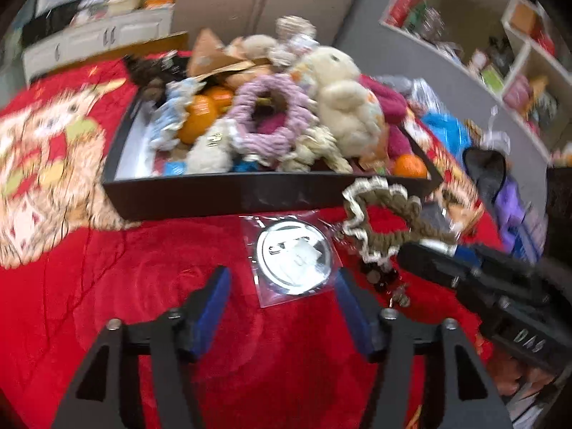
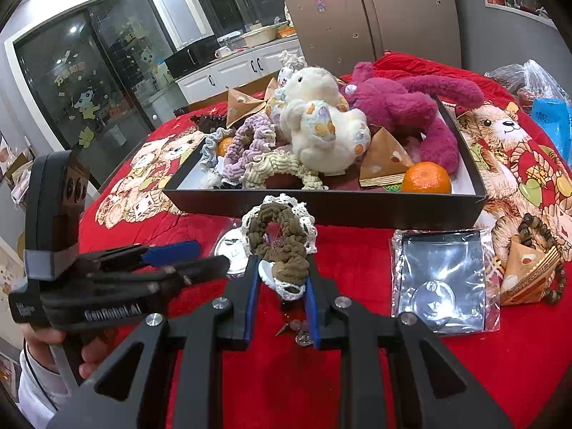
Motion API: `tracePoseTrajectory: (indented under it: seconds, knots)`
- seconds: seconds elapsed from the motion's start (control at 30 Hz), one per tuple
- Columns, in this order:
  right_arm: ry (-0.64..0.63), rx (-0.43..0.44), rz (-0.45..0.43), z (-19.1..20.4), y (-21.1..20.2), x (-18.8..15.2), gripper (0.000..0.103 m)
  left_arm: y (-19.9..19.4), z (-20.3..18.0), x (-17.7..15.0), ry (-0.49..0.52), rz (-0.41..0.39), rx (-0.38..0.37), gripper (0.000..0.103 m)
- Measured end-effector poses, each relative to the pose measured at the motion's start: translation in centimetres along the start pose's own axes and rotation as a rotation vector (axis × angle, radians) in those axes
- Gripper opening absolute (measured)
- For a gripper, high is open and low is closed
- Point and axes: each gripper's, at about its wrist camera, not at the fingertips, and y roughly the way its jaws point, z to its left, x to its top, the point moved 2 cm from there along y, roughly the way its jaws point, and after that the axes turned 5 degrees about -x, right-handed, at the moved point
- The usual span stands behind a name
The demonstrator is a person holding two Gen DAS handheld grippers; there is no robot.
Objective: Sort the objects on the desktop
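**Scrunchie clamped in the right gripper, left gripper released**

Scrunchie, olive-brown with a cream lace edge, sits between the blue-padded fingers of the right gripper, which are clenched on its lower end; most of its loop stands up beyond the fingertips, just short of the black tray. In the left wrist view the same scrunchie hangs ahead and to the right of the left gripper, with the right gripper reaching in from the right edge.

The left gripper's jaws stand apart with nothing pressed between them. Straight ahead of its fingertips, lying flat on the red blanket, is a round white disc in a clear plastic sleeve. In the right wrist view the left gripper comes in from the left, its tips just beside that disc, a person's hand around its handle.

Beyond both grippers the tray is heaped with a cream plush toy, a magenta plush, knitted rings and an orange. To the right of the right gripper lies a shiny foil pouch, and farther right a bead bracelet.
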Motion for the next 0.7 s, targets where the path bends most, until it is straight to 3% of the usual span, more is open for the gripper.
tracePoseTrajectory:
  seconds: [0.13,0.3,0.37,0.4,0.5,0.7]
  knots:
    - [0.017,0.004,-0.012,-0.3,-0.4,0.3,0.024,0.8,-1.3,-0.2,0.076,0.009,0.063,0.076]
    - [0.024,0.001,-0.018,-0.5,-0.4,0.4,0.024,1.3,-2.0,-0.3,0.109,-0.016,0.11,0.077]
    - [0.018,0.002,-0.015,-0.3,-0.2,0.4,0.024,1.3,-2.2,-0.4,0.118,-0.02,0.156,0.064]
    - [0.015,0.002,-0.014,-0.3,-0.2,0.3,0.024,1.1,-2.4,-0.4,0.117,-0.025,0.159,0.049]
    - [0.008,0.005,-0.014,-0.1,-0.2,0.3,0.024,0.4,-1.8,-0.2,0.076,-0.045,0.129,0.024]
    - [0.006,0.003,-0.017,0.0,-0.4,0.2,0.024,-1.0,-0.9,0.1,0.04,-0.079,0.081,0.011]
